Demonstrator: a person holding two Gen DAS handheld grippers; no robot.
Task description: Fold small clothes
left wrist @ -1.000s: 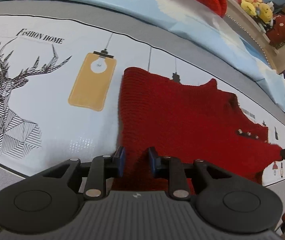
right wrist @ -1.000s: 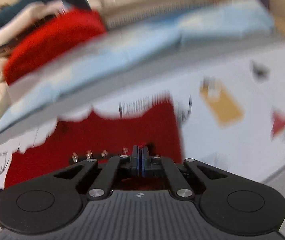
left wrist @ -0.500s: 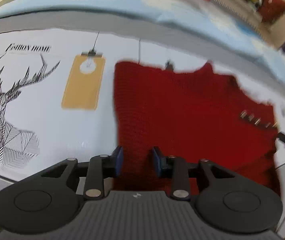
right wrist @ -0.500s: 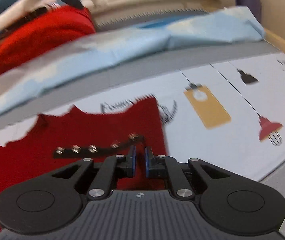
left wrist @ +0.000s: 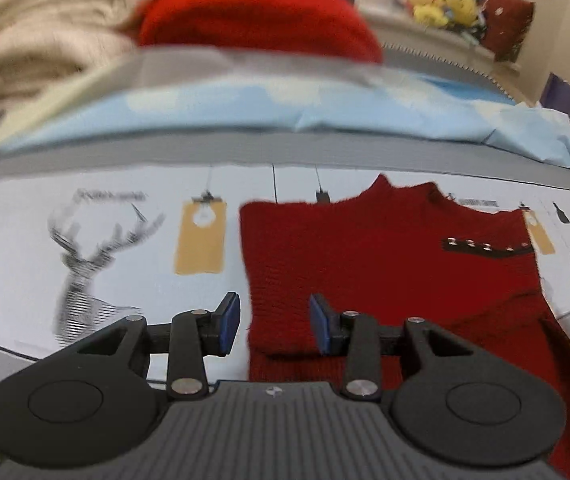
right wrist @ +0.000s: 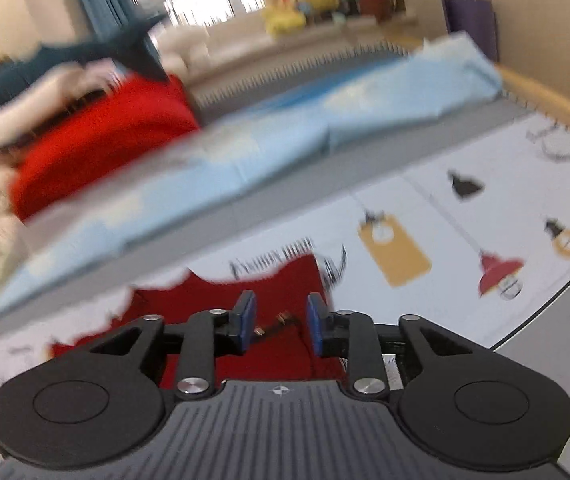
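Fingers on both tools stand spread and hold nothing. On my left gripper (left wrist: 275, 324) the blue pads straddle the near-left corner of the red sweater (left wrist: 385, 264), low centre of the left view. On my right gripper (right wrist: 279, 326) the pads stand apart over the sweater (right wrist: 245, 304) at its studded strap (right wrist: 281, 320), low centre of the right view.

Compared with a second ago, the right fingers, then pressed together on the knit, have parted; half a second ago they were only slightly apart. The left fingers have widened as well. Both cameras now sit higher and look further up the bed, with more of the blue sheet (left wrist: 285, 108) and the piled clothes (left wrist: 253, 20) at the top of each frame.

The sweater lies on the printed cover (left wrist: 105, 240), centre right in the left view, its lower part doubled over along the near edge. I judge that one fold has just been laid and released, with the piece resting unassisted. Further folds appear to remain. Blur in the right view limits detail.
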